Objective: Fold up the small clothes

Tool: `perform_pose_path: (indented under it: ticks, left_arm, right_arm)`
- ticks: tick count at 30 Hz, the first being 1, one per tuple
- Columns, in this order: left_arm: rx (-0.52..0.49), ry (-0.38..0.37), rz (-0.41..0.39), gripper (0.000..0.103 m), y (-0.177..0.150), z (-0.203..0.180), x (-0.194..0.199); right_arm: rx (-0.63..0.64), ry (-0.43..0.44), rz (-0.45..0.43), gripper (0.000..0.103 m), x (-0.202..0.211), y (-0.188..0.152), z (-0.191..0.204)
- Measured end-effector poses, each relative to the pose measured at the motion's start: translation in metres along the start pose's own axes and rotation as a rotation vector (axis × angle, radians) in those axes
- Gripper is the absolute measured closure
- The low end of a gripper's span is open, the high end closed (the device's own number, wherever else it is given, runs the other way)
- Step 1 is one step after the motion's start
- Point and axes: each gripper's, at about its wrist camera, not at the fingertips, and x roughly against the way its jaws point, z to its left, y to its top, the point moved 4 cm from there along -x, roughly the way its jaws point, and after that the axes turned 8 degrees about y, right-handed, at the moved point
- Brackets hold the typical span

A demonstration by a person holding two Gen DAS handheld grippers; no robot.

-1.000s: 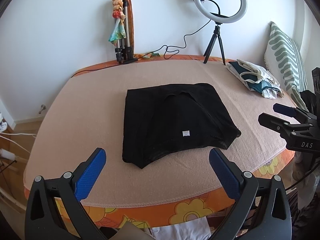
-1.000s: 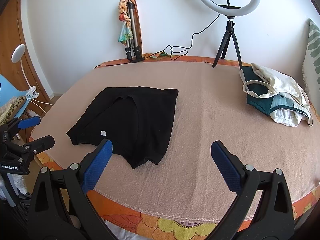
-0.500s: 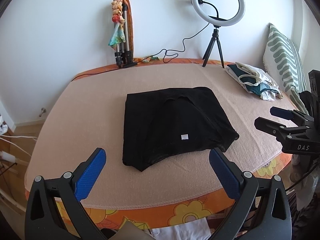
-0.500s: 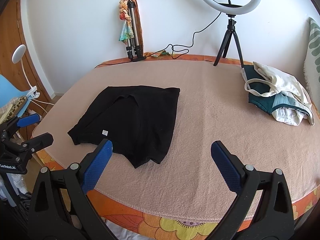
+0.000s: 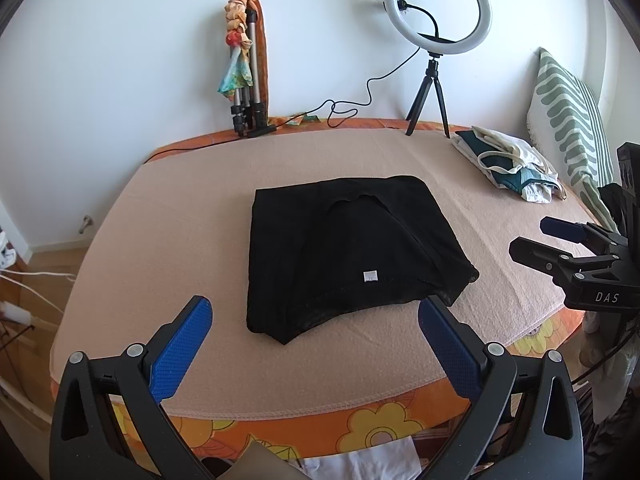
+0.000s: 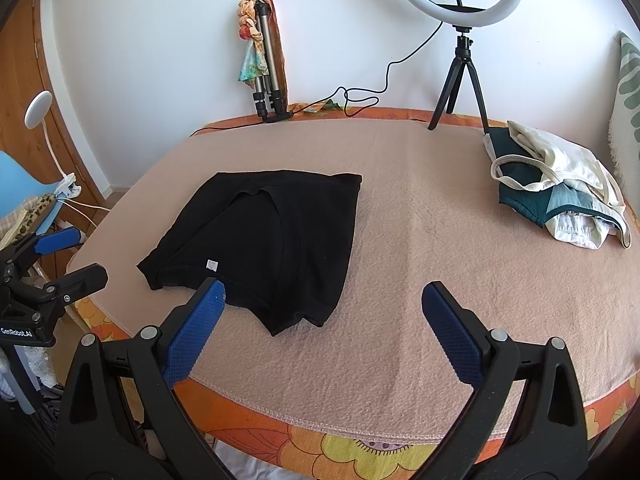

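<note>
Left hand-held gripper (image 5: pixel 314 312) and right hand-held gripper (image 6: pixel 322 296) hover, splayed, over folded black garment (image 5: pixel 344 244).

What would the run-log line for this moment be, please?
left tongs: open, empty | right tongs: open, empty | black garment: folded flat on blanket | clothes pile: untouched

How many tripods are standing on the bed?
2. A ring light tripod stands open at the back right of the bed. A folded silver tripod leans on the wall at the back left, draped with colourful cloth.
</note>
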Motion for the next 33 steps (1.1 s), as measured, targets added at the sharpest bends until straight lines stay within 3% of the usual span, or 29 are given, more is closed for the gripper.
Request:
perform_pose_path:
  ticks: [17, 20, 24, 29, 33]
  left_arm:
    - [-0.013, -0.003, -0.011, 0.000, 0.003, -0.006, 0.003]
    - [-0.011, -0.041, -0.008, 0.000, 0.006, -0.009, 0.002]
    - [0.079, -0.181, 0.079, 0.000, 0.011, 0.000, -0.016]
    - [0.231, -0.222, 0.201, 0.002, 0.010, 0.031, -0.054]
    - [0.407, -0.258, 0.295, 0.005, -0.003, 0.054, -0.079]
  right_arm:
    - [-0.011, 0.004, -0.002, 0.002, 0.001, -0.001, 0.000]
    - [-0.033, 0.020, 0.008, 0.002, 0.000, 0.001, -0.003]
    - [-0.109, 0.059, 0.014, 0.002, -0.011, 0.013, -0.019]
    - [-0.250, 0.179, 0.068, 0.002, -0.041, 0.032, -0.045]
    - [-0.352, 0.211, 0.105, 0.002, -0.074, 0.040, -0.074]
